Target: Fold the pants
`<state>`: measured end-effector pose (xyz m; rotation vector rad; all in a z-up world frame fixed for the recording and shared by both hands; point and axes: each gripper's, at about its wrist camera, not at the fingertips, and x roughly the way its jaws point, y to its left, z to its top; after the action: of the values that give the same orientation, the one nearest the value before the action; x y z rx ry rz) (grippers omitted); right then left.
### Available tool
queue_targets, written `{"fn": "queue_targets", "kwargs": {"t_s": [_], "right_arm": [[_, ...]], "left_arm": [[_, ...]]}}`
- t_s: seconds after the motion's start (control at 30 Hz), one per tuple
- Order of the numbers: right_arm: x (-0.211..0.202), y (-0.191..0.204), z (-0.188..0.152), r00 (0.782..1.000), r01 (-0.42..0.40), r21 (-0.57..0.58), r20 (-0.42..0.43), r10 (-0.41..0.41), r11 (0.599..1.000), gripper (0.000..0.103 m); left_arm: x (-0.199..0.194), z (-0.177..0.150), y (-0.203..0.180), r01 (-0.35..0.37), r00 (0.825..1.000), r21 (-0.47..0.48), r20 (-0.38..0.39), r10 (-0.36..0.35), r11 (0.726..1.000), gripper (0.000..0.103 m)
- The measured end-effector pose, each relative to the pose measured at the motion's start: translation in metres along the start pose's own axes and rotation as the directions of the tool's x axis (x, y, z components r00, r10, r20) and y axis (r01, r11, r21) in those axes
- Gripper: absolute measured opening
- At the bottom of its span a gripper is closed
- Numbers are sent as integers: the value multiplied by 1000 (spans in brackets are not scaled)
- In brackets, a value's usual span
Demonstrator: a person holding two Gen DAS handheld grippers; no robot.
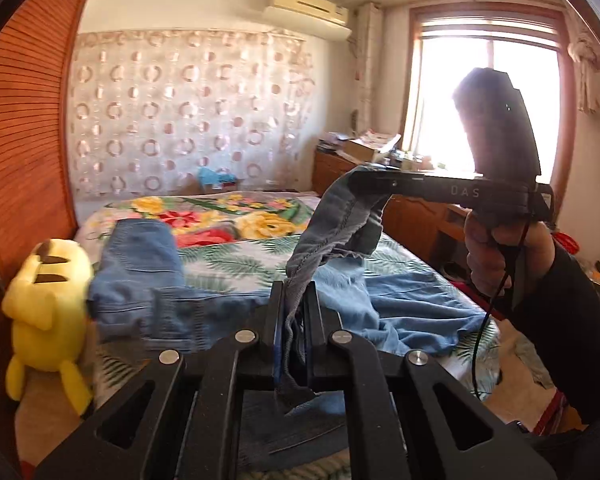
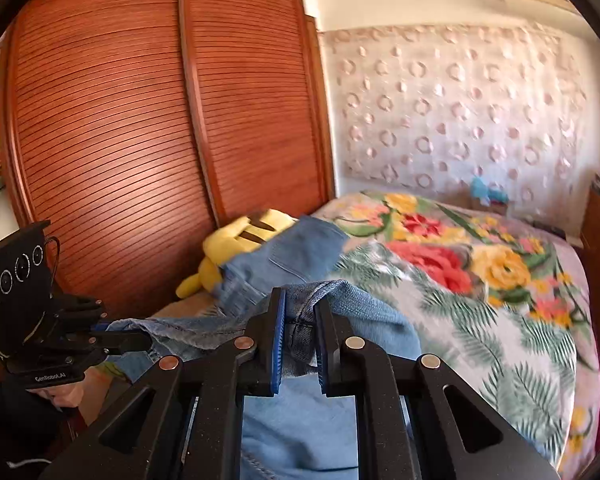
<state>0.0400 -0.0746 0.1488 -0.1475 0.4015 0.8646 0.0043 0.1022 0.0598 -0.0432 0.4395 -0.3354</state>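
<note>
Both the left gripper (image 1: pixel 291 312) and right gripper (image 2: pixel 300 332) have their fingers clamped on the jeans (image 1: pixel 400 300) hem, held above the bed (image 1: pixel 228 264).

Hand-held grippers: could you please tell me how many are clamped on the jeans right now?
2. The left hand-held gripper pinches a hem of the jeans; the right hand-held gripper pinches another denim edge. Both lift it above the bed.

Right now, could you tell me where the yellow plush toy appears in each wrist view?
Left wrist view: yellow plush toy at the far left edge, beside the jeans.
Right wrist view: left of centre, partly behind the jeans.
Shared landmark: the slatted wooden wardrobe.
</note>
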Motion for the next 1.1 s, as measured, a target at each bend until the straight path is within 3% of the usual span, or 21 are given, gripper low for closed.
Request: {"fn": "queue_targets", "kwargs": {"t_s": [0.27,0.63,0.9,1.1], "right_arm": [[67,24,18,998,-61,-57,-33,59,997,13],[168,26,29,982,-89,-82,-176,74,993,13],[208,29,30,965,-68,-87,-260,43,994,13],[217,32,28,966,-48,-65,-257,30,997,13]], "left_arm": [[-4,-31,37,-75,996,-65,-50,72,995,9],[10,-80,62,-138,978,-116,-173,116,984,9],[29,-104,73,-167,961,-145,-245,128,975,9],[30,-107,77,-167,961,-170,-247,123,971,11]]}}
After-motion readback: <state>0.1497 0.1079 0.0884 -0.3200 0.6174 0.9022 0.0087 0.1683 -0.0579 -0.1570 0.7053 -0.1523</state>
